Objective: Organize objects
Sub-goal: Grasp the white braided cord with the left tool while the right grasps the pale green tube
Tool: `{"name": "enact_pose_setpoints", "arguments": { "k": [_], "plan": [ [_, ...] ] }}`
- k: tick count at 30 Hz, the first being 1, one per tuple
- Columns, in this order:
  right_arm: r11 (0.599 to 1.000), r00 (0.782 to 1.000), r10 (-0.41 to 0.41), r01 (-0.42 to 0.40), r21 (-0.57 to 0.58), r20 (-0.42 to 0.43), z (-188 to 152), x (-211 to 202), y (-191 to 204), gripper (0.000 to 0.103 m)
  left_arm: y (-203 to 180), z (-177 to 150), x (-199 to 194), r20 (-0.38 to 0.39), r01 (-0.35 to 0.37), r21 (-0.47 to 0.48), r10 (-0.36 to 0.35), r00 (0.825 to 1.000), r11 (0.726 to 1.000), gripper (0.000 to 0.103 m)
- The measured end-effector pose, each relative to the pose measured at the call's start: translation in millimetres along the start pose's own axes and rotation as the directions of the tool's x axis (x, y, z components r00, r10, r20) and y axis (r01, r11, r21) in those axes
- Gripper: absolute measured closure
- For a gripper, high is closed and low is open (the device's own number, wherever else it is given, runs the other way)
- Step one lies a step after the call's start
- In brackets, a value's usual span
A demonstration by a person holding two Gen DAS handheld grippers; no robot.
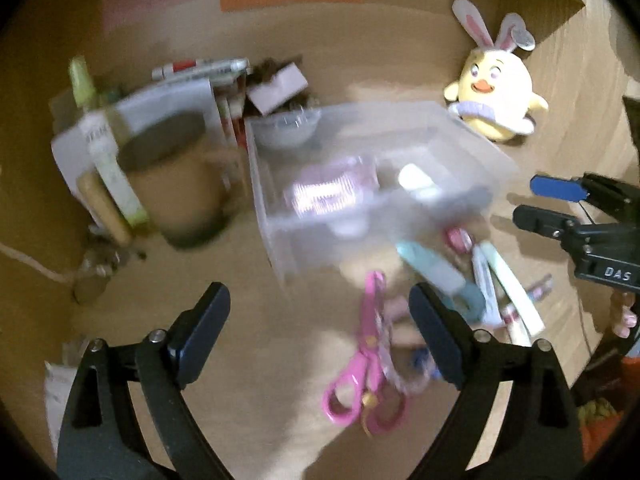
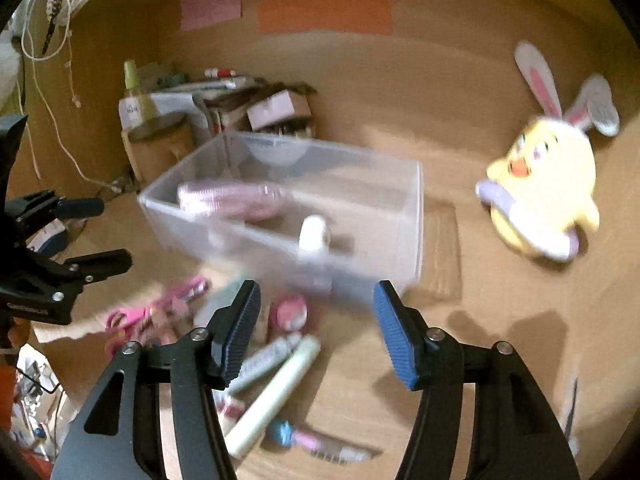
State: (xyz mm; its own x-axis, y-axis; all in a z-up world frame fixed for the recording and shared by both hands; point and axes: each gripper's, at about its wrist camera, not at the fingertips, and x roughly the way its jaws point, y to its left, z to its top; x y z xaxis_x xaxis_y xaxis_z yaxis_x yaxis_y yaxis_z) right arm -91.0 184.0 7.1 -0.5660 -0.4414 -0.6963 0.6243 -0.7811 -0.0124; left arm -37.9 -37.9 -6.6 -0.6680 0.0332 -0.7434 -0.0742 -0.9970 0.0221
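On the brown tabletop, backed by a board wall with three paper strips, pink, green, orange, your clear bin sits mid-table. Both views blurred. Your left gripper hangs jaws wide apart, nothing held, over bare table beside one pink scissors. Your right gripper also gapes, holding nothing, above loose tubes just in front of the bin. One plush chick at right.

Motion blur smears the clear bin and its pink contents; tube labels are unreadable.
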Motion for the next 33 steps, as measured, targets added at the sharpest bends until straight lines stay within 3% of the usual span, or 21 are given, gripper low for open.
{"name": "enact_pose_setpoints", "arguments": {
  "k": [6, 10, 15, 19, 26, 33],
  "plan": [
    [0.995, 0.996, 0.045, -0.039, 0.088, -0.075, -36.7, 8.1, -1.9, 0.048, -17.9, -28.7, 5.6, -0.041, 0.076, -0.010, -0.076, 0.996, 0.997, 0.014],
    [0.989, 0.990, 0.084, -0.069, 0.134, -0.110, -50.6, 14.5, -1.3, 0.049, -32.8, -39.9, 8.7, -0.053, 0.097, 0.022, -0.095, 0.994, 0.995, 0.032],
    [0.987, 0.985, 0.103, -0.083, 0.140, -0.136, -54.0, 20.6, 0.5, 0.065, -42.8, -44.4, 13.8, -0.053, 0.101, 0.048, -0.098, 0.994, 0.994, 0.049],
    [0.985, 0.983, 0.116, -0.095, 0.142, -0.142, -54.6, 22.8, -0.7, 0.066, -42.9, -44.5, 18.8, -0.056, 0.109, 0.039, -0.107, 0.993, 0.993, 0.064],
    [0.990, 0.985, 0.098, -0.082, 0.117, -0.143, -52.1, 16.2, -4.0, 0.077, -38.6, -43.5, 19.8, -0.044, 0.094, 0.033, -0.092, 0.995, 0.995, 0.091],
    [0.985, 0.978, 0.126, -0.104, 0.136, -0.164, -51.4, 16.6, -9.5, 0.077, -22.8, -33.0, 8.9, 0.008, 0.083, -0.008, -0.082, 0.997, 0.997, 0.096]
  ]
}}
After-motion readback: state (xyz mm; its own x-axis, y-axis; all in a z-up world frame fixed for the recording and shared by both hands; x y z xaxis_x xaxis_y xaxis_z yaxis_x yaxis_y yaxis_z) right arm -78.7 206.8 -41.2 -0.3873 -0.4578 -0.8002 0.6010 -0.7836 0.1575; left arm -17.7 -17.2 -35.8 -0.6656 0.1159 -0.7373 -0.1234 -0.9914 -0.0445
